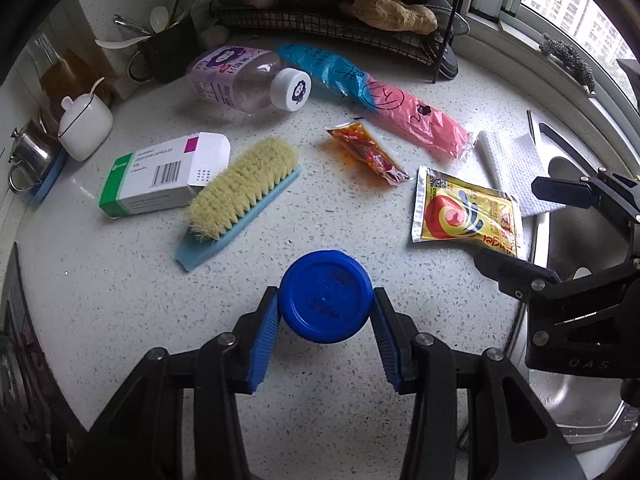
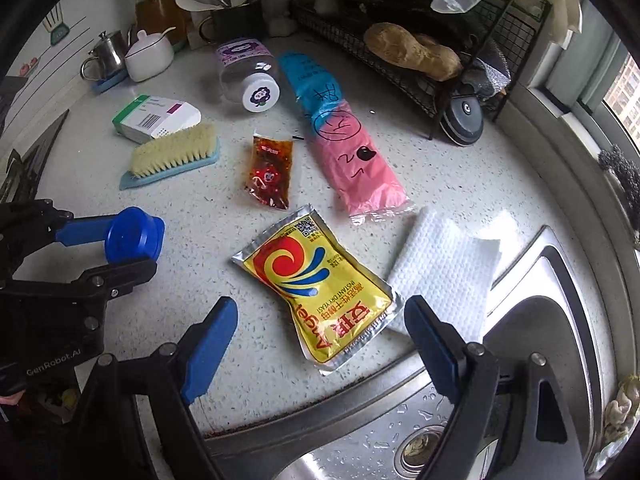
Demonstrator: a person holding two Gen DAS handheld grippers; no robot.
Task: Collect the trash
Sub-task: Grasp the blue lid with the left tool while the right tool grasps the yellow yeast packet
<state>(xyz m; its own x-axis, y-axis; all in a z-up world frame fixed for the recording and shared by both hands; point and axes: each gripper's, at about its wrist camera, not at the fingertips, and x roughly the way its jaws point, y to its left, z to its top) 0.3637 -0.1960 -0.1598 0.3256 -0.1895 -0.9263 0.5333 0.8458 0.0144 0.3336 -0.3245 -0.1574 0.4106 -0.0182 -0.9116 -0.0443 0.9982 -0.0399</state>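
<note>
Left gripper (image 1: 326,312) clamps the blue cap (image 1: 326,295), a first piece of trash.
Right gripper (image 2: 320,340) hangs with fingers wide apart over the yeast packet (image 2: 320,284) at the counter's (image 2: 240,360) sink edge, likely its next pick.

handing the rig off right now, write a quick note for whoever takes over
Left claw: shut on the blue cap, held above the counter.
Right claw: open, empty, hovering at the sink edge just short of the yellow yeast packet.
Lying on the counter: yeast packet, chili oil sachet, pink-and-blue plastic bag, paper towel, clear bottle, medicine box, scrub brush.
Done: cap picked up. Left: everything else; no bin in view.
</note>
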